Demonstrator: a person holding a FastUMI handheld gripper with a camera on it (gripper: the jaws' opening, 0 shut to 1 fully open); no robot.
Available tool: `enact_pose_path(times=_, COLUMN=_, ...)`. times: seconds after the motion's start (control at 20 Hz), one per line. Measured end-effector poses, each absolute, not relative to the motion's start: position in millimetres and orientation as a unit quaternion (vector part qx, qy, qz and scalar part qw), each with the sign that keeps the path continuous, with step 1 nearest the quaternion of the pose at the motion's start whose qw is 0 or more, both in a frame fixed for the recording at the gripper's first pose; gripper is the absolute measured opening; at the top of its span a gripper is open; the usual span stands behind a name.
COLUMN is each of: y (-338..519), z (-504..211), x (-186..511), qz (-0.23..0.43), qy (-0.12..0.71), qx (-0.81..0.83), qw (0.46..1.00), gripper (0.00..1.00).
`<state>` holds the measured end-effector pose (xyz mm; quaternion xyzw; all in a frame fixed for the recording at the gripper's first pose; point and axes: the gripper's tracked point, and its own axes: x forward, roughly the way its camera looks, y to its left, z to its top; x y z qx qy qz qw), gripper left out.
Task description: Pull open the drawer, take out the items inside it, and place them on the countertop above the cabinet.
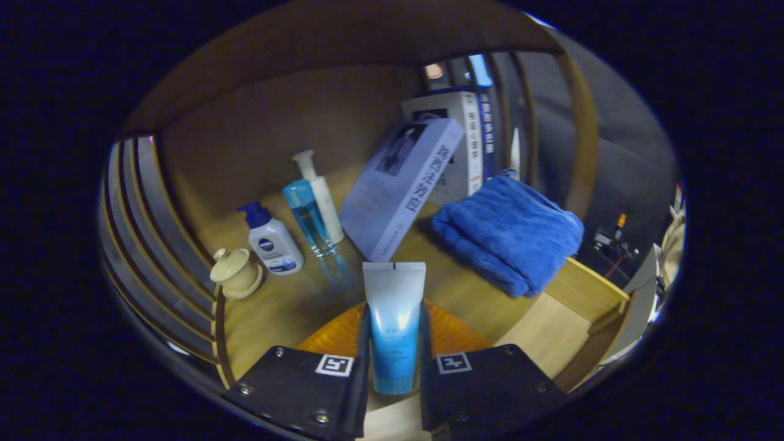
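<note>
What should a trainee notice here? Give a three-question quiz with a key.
1. True or false: the gripper is shut on the tube.
2. What lies right of the leaning book? A) towel B) pump bottle C) lidded cup
3. Fill in: the lidded cup stands beside the ____ bottle.

Key: 1 true. 2 A, the towel. 3 pump, the pump bottle.
</note>
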<state>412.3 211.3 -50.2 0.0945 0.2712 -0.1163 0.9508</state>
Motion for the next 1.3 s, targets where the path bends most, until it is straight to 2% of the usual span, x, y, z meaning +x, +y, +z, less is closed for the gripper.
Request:
enact_pose_path(times=0.25, y=207, z=-60, x=435, qz=-0.069, qy=0.268, qx=0.077, qw=0.958, gripper=0.36)
enact_pose_path(times=0.35, y=200, z=-62, x=434, qz=-0.065, qy=0.271, qx=0.066, qw=0.958, gripper=0.46)
enact_pose_path(times=0.4, y=195, z=-58, x=431, qz=-0.067, qy=0.266, qx=0.057, qw=0.960, gripper=0.46)
enact_pose_path(times=0.45, y=193, z=-55, x=432, qz=-0.065, qy=0.258, qx=0.052, qw=0.963, gripper=0.52)
enact_pose_path(times=0.6, y=191, z=-31, x=422, qz=-0.057, qy=0.225, qx=0.041, qw=0.972, gripper=0.66)
enact_pose_path(times=0.75, y=195, z=-2, x=401, qz=-0.032, qy=0.176, qx=0.028, qw=0.983, gripper=0.87)
enact_pose_path(times=0.8, y=198, z=8, x=391, qz=-0.022, qy=0.158, qx=0.025, qw=0.987, gripper=0.88)
enact_pose_path(times=0.9, y=203, z=23, x=364, qz=-0.002, qy=0.127, qx=0.018, qw=0.992, gripper=0.97)
enact_pose_path(times=1.05, y=206, z=32, x=318, qz=0.018, qy=0.097, qx=0.007, qw=0.995, gripper=0.99)
enact_pose_path(times=1.3, y=190, z=12, x=239, qz=0.021, qy=0.092, qx=0.010, qw=0.995, gripper=0.99)
